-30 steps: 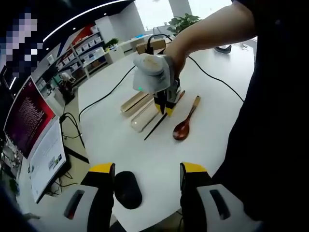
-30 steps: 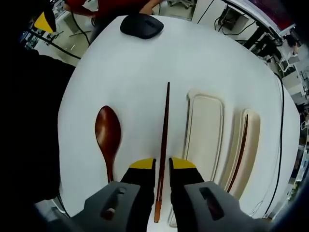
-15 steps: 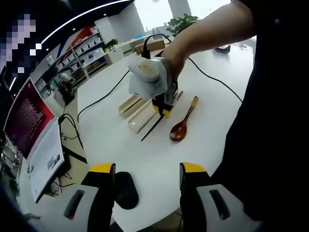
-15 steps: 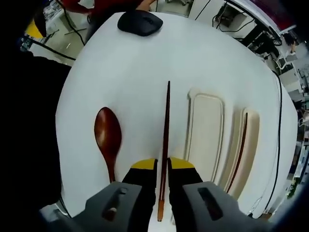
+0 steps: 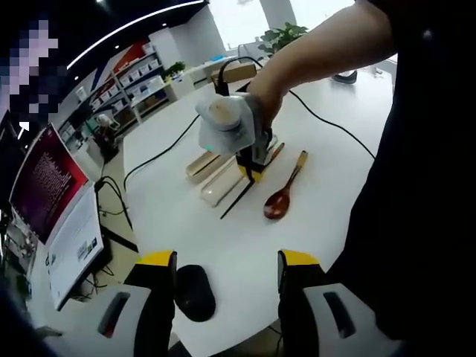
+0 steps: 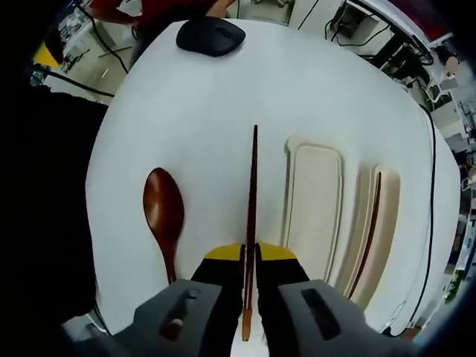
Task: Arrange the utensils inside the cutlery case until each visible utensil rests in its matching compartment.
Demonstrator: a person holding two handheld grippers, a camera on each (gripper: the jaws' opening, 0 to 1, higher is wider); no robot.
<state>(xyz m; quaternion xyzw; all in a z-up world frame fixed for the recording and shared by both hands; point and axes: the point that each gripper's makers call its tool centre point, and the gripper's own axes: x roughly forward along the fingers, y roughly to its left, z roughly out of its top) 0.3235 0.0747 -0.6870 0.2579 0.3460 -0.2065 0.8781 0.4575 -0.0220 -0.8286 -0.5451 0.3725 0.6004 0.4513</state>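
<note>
A dark wooden chopstick [image 6: 251,193] lies on the white table [image 6: 216,97], and my right gripper [image 6: 249,256] is shut on its near end. To its left rests a brown wooden spoon [image 6: 163,214]. On its right is the cream cutlery case in two halves: a bare one [image 6: 314,212] and one holding a second chopstick [image 6: 372,223]. In the left gripper view a person's hand holds the right gripper [image 5: 251,167] over the chopstick [image 5: 236,201], beside the spoon [image 5: 280,201] and case [image 5: 214,172]. My left gripper [image 5: 227,268] hangs open near the table's edge, holding nothing.
A black mouse [image 5: 195,291] lies on the table just in front of my left jaws; it is the mouse [image 6: 210,36] at the far edge in the right gripper view. A black cable [image 5: 335,123] crosses the table behind the case. A monitor [image 5: 44,178] stands off the table.
The right jaws have drawn together from a narrow gap onto the chopstick. The left gripper stays open, with its view drifting only a little.
</note>
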